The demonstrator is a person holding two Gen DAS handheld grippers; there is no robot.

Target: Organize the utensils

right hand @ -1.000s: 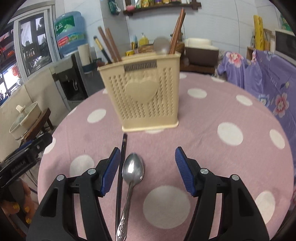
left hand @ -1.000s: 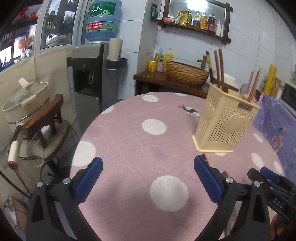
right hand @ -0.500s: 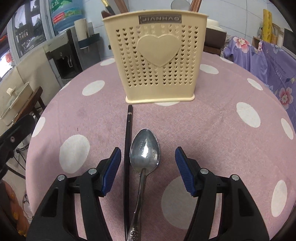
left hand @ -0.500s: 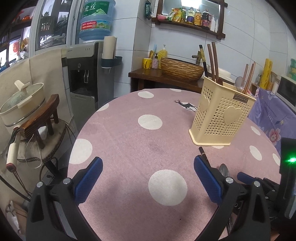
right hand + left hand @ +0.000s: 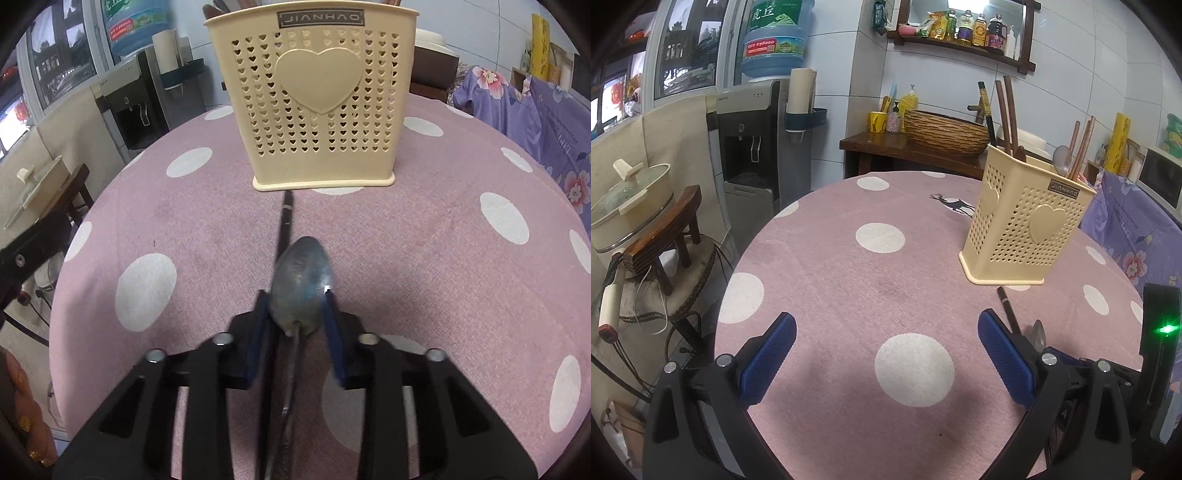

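Soft daylight from windows (image 5: 679, 55) at left, strong fisheye bending, dark corners, right gripper (image 5: 295, 314) motion-blurred, green LED glare

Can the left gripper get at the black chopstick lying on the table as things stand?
Probably not cleanly. The black chopstick lies tight beside the spoon, and the right gripper is closing around the spoon's bowl right there, crowding that spot. The left gripper hangs open over bare tablecloth.

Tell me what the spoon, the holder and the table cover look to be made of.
Spoon: metal, likely steel; dull grey sheen, a bright glint at its edge.
Holder: moulded cream plastic, matte; neat heart-shaped holes and a raised heart.
Table cover: fabric, felt-like; fuzzy mauve surface with white dots, no shine.
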